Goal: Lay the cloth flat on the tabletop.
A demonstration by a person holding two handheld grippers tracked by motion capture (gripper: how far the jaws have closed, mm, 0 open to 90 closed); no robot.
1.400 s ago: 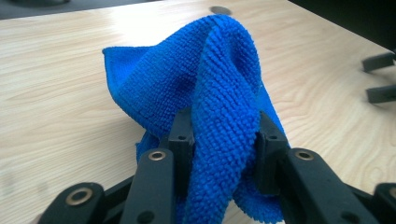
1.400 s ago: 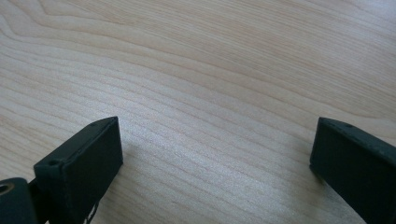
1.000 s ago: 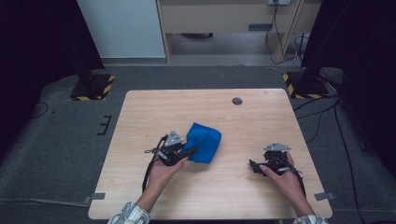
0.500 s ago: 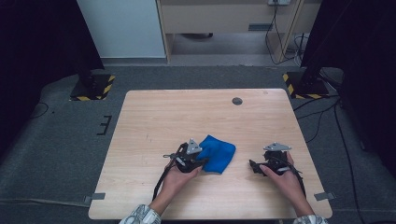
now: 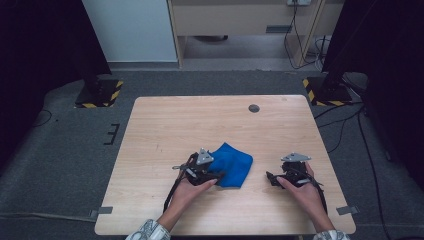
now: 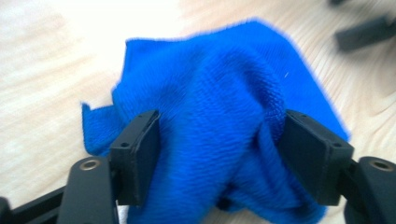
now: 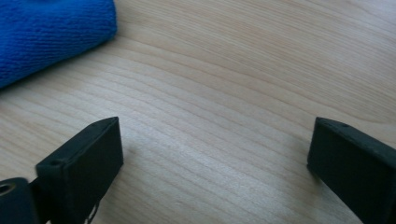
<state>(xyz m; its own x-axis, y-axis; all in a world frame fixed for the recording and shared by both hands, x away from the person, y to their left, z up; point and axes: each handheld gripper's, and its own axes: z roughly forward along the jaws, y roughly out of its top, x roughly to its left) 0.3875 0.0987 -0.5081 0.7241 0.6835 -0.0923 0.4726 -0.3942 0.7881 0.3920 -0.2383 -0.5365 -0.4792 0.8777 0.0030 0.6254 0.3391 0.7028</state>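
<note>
Letting go of the bunched blue cloth (image 6: 219, 116) on the bench (image 5: 165, 125) — left tool (image 6: 219, 158) just widening, pads barely brushing fabric — right tool (image 7: 210, 158) waiting released, empty.

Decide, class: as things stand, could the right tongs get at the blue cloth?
Probably yes. The right tongs stand open, nothing between them, and only bare table lies between them and the blue cloth, though the left tongs sit at its far side.

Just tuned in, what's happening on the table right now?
A person holds a tool in each hand over a wooden table. The left tool has just been opening around a crumpled blue cloth, which lies bunched on the table between its jaws. The right tool is open over bare wood, off to the side of the cloth and apart from it.
</note>
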